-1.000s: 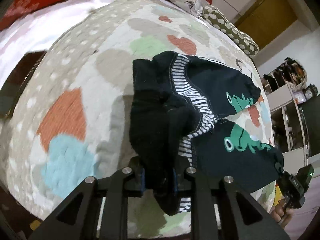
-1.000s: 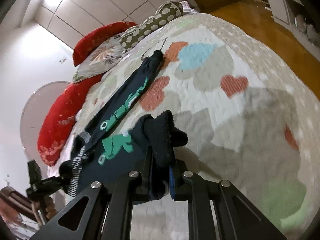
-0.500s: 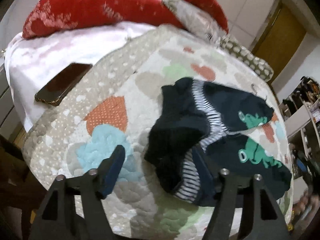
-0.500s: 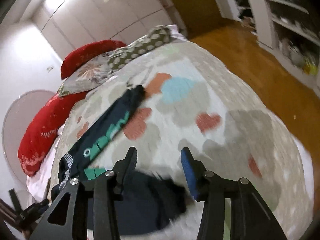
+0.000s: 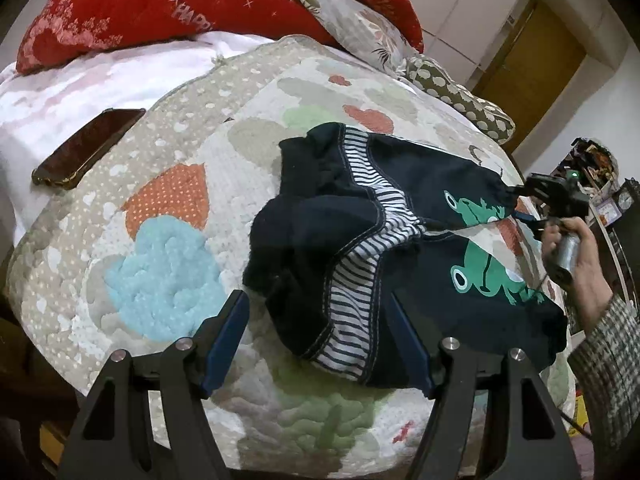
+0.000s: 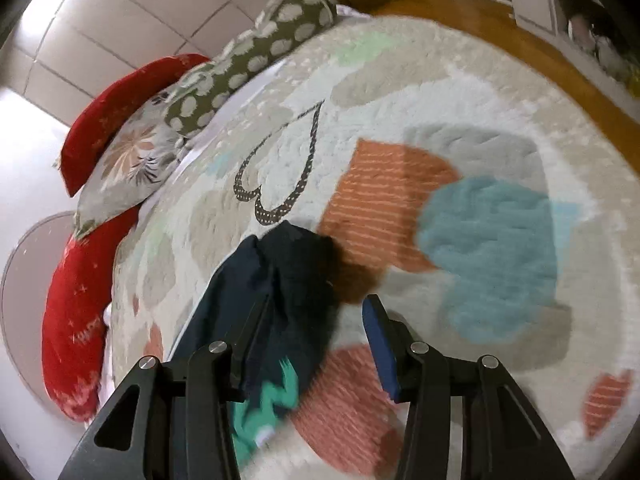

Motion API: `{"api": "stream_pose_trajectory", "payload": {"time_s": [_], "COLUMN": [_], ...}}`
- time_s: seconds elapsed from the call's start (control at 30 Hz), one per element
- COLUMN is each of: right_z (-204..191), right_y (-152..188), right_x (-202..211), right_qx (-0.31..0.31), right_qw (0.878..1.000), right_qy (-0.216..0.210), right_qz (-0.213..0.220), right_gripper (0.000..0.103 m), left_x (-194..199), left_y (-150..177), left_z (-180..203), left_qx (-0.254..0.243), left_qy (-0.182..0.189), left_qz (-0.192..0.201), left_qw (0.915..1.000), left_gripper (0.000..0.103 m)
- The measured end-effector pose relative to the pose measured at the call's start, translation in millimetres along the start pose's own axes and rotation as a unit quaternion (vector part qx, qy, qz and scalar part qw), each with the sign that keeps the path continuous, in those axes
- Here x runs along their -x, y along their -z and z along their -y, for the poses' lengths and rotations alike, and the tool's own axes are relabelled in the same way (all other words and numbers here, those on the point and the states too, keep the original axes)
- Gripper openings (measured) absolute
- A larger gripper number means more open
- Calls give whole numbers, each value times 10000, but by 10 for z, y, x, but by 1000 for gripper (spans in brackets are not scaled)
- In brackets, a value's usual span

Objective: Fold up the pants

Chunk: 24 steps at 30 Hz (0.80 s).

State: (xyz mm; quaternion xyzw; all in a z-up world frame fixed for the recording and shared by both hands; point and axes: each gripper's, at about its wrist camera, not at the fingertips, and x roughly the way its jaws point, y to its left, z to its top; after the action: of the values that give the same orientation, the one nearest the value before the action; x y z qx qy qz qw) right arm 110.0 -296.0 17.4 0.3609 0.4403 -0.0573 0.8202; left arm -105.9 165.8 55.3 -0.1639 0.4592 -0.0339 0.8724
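Observation:
Dark navy pants (image 5: 360,240) with a striped waistband and green frog prints lie on the heart-patterned quilt (image 5: 168,240), legs stretching to the right. My left gripper (image 5: 316,340) is open just in front of the bunched waistband; fabric lies between its blue pads without being pressed. A hand (image 5: 576,256) holds my right gripper (image 5: 516,204) at the far leg's end. In the blurred right wrist view, my right gripper (image 6: 316,332) is open, with that leg's cuff (image 6: 296,280) lying against its left finger and a gap to the right pad.
A dark phone (image 5: 88,148) rests on the white sheet at the left. Red pillows (image 5: 160,8), a floral pillow (image 6: 128,160) and a dotted pillow (image 6: 248,60) line the head of the bed. The wooden floor (image 6: 500,32) and shelves lie beyond the bed's right edge.
Both grippers opened and dropped the pants onto the quilt. The left one backed off a little from the waistband. The right one swept across to the far leg's cuff.

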Motion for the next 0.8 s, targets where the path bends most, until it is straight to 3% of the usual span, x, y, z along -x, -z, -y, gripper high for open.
{"api": "stream_pose_trajectory", "payload": {"time_s": [0.07, 0.1, 0.13, 0.17, 0.4, 0.7, 0.8], "right_z": [-67, -81, -105, -111, 85, 741, 920], "right_y": [-4, -4, 14, 22, 249, 695, 808], "right_x": [-96, -107, -92, -68, 588, 946, 1012], "right_qx": [26, 61, 131, 163, 487, 393, 324], "right_qw": [10000, 9999, 9997, 9994, 9968, 9982, 9975], "right_qy": [25, -51, -196, -266, -279, -132, 217], "right_qz": [61, 86, 107, 123, 572, 437, 585], "right_gripper": [51, 43, 14, 8, 8, 8, 19], "left_x": [4, 12, 18, 19, 57, 312, 393], "left_y": [4, 13, 15, 13, 46, 28, 16], "left_z": [-35, -44, -58, -70, 1, 109, 124], "left_qx": [39, 53, 77, 104, 80, 38, 27], "left_qy": [-12, -17, -27, -42, 62, 6, -76], "left_qz": [-19, -18, -15, -14, -48, 86, 101], "left_qw": [10000, 10000, 10000, 9999, 9999, 10000, 9999], "left_gripper": [70, 70, 70, 70, 70, 70, 70]}}
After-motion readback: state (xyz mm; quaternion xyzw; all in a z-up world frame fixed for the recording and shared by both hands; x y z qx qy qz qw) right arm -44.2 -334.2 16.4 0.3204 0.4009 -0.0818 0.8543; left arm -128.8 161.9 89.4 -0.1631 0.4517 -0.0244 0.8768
